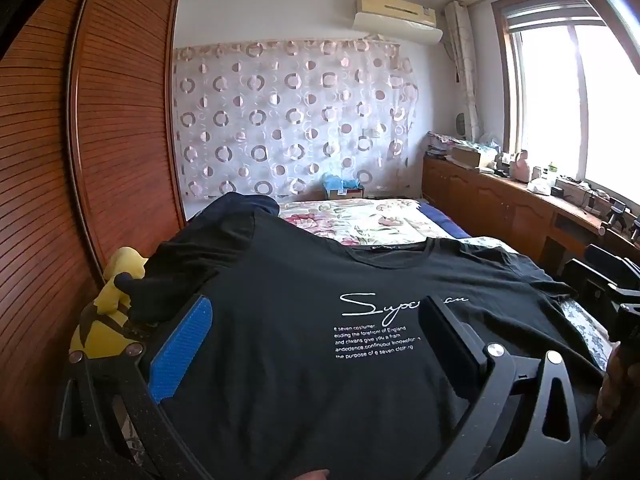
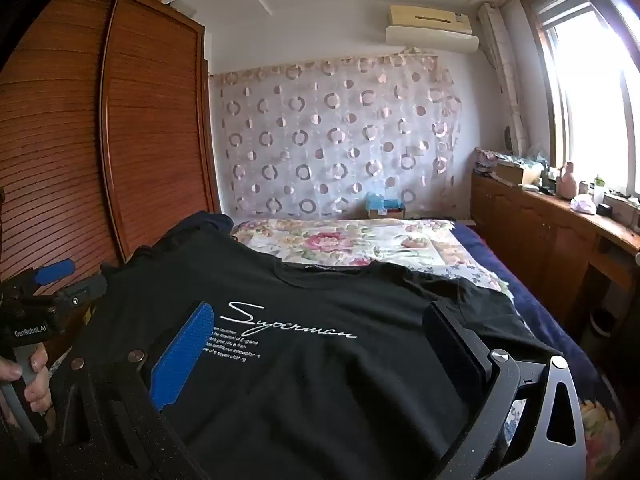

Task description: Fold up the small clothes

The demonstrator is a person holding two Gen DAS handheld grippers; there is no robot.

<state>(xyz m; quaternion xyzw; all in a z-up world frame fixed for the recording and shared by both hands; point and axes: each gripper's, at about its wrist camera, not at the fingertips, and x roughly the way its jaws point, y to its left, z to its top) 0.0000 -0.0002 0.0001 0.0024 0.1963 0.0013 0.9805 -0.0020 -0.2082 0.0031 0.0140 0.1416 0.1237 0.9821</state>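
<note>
Left wrist view: one black T-shirt (image 1: 312,344) lies front-up on the bed (image 1: 372,220), collar at the far end. It fills the gap between the jaws of the left gripper (image 1: 316,320), which stand wide apart. Blue pad (image 1: 182,348) faces inward on one finger; the other finger is plain black. Nothing is pinched; cloth lies under and between the fingers. Whether the tips touch the fabric can't be told.

White script print plus five lines of small text sit between the jaws, nearer the black finger. One sleeve runs out past the blue-pad jaw, bunched over one yellow plush toy (image 1: 108,312) outside that jaw. A darker navy garment (image 1: 240,202) lies beyond the shirt's far shoulder.

Right wrist view: same shirt (image 2: 320,380), same layout. Right gripper (image 2: 320,328) jaws spread wide, shirt chest and script print between them, nothing clamped. Second sleeve lies just ahead of the black finger, flat on the floral sheet (image 2: 352,240).

Outside the right gripper's blue-pad jaw, the left gripper (image 2: 60,280) shows side-on, its handle in the person's hand (image 2: 28,376).

Beyond both jaw pairs: one wardrobe (image 1: 120,120), one patterned curtain (image 1: 292,120), one air conditioner (image 1: 396,16), one window (image 1: 576,100).
</note>
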